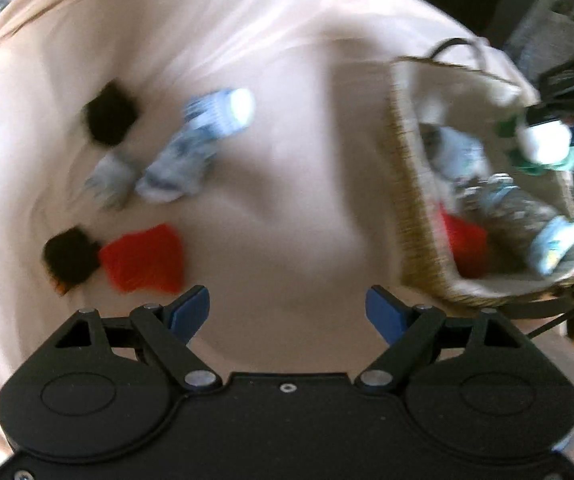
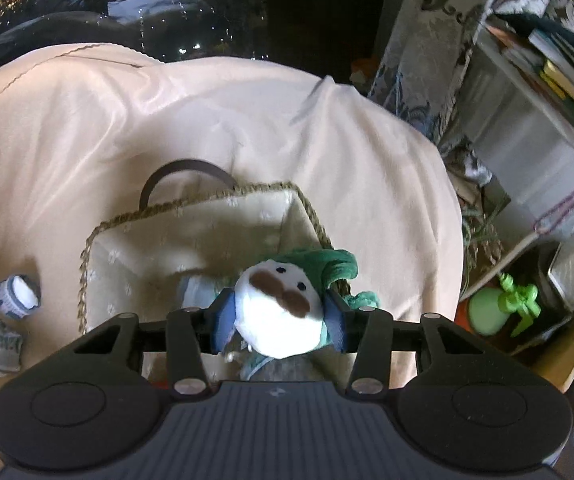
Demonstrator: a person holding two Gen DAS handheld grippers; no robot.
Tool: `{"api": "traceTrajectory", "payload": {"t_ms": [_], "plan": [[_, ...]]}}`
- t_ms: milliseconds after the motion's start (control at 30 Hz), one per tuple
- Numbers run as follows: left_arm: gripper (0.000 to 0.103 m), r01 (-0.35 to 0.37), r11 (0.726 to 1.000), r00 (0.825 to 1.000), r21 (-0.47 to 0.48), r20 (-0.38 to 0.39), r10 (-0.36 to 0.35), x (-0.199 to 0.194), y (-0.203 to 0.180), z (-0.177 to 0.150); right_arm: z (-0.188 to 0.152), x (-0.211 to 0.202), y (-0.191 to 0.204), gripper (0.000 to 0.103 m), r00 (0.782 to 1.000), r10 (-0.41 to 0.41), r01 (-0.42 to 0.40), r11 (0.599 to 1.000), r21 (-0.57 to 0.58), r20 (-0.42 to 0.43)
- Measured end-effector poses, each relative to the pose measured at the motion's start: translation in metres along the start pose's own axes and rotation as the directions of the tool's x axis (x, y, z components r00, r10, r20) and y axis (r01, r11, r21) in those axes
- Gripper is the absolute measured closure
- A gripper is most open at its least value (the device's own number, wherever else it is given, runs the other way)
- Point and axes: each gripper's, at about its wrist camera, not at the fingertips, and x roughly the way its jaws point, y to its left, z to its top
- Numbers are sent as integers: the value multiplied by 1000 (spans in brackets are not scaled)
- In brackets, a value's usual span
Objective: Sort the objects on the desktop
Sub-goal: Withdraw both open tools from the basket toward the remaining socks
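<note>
The plush toy (image 2: 279, 312) sits clamped between the right gripper (image 2: 278, 320) jaws, directly above the open woven basket (image 2: 191, 216), so a release would likely drop it inside. The left gripper (image 1: 287, 312), jaws apart and empty, hovers over the cloth-covered worktop (image 1: 287, 160), near the red pouch (image 1: 143, 258).

A surface is covered by a cream cloth (image 1: 287, 60), creased in places. On it a woven basket (image 1: 411, 208) with a dark handle is set toward the right. To the left, apart from the basket, two black pieces (image 1: 109, 114), a red piece (image 1: 143, 258), a blue-white sock roll (image 1: 223, 110) and grey-blue socks (image 1: 175, 168) are laid; details are blurred.
</note>
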Motion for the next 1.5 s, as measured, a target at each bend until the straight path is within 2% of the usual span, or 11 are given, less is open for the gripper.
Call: {"api": "traceTrajectory", "payload": {"t_ms": [133,267,433,633,733,800,933,1067,1333,1433,1500], "plan": [[22,-34,997,999,-63,-30,32,6,30,-11,3,-6,5,54,1000,-7,7,1000,-20,26],[22,-53,992,997,-115,-66,46,14,54,-24,4,-12,9,55,999,33,-31,999,-44,36],[22,-62,988,996,-144,-75,51,16,69,-35,2,-25,18,55,998,17,-13,998,-55,64],[22,-74,985,994,-154,-86,61,18,79,-43,-12,-49,41,55,993,59,-48,992,-116,98],[22,-91,985,993,-144,-83,80,16,80,-47,-24,-63,58,46,989,89,-69,984,-163,118],[22,-99,985,993,-142,-82,88,15,80,-49,-34,-70,72,44,987,106,-81,978,-191,123],[22,-106,983,992,-149,-89,93,14,83,-54,-58,-76,103,44,985,139,-109,960,-259,100],[22,-113,982,990,-153,-96,99,14,87,-60,-83,-76,134,42,986,140,-103,935,-340,86],[22,-152,974,983,-170,-127,132,18,101,-75,-125,-63,169,39,984,181,-162,895,-416,5],[22,-171,969,979,-180,-143,147,22,106,-81,-139,-58,182,30,983,184,-170,877,-450,-12],[22,-180,965,977,-191,-153,152,24,111,-85,-145,-54,188,29,983,180,-170,870,-463,-23]]}}
